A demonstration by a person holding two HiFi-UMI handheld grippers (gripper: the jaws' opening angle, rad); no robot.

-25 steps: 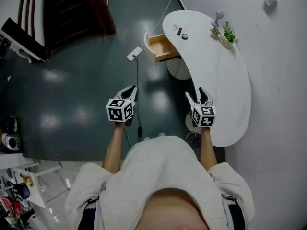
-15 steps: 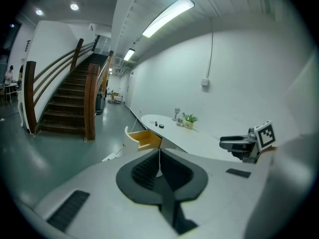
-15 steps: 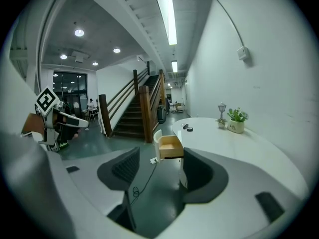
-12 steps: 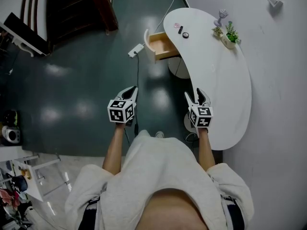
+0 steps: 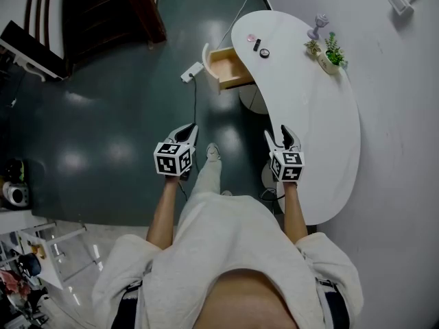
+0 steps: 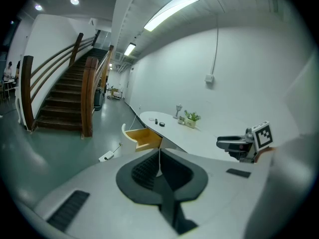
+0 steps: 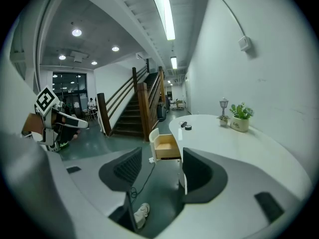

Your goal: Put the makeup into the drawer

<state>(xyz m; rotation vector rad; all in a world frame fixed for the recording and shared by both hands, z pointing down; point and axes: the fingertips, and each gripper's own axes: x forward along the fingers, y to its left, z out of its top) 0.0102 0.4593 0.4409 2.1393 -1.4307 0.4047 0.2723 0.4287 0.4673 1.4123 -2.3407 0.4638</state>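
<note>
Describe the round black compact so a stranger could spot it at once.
Go to the far end of the curved white table, above the open wooden drawer. Of three makeup items there, the compact is round and black, closest to the potted plant, unlike the stick or pink disc.

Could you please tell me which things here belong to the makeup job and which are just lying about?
For the job: pink disc, black tube and round black compact on the white table; open drawer.
Just lying about: potted plant, small lamp, power strip, staircase.
</note>
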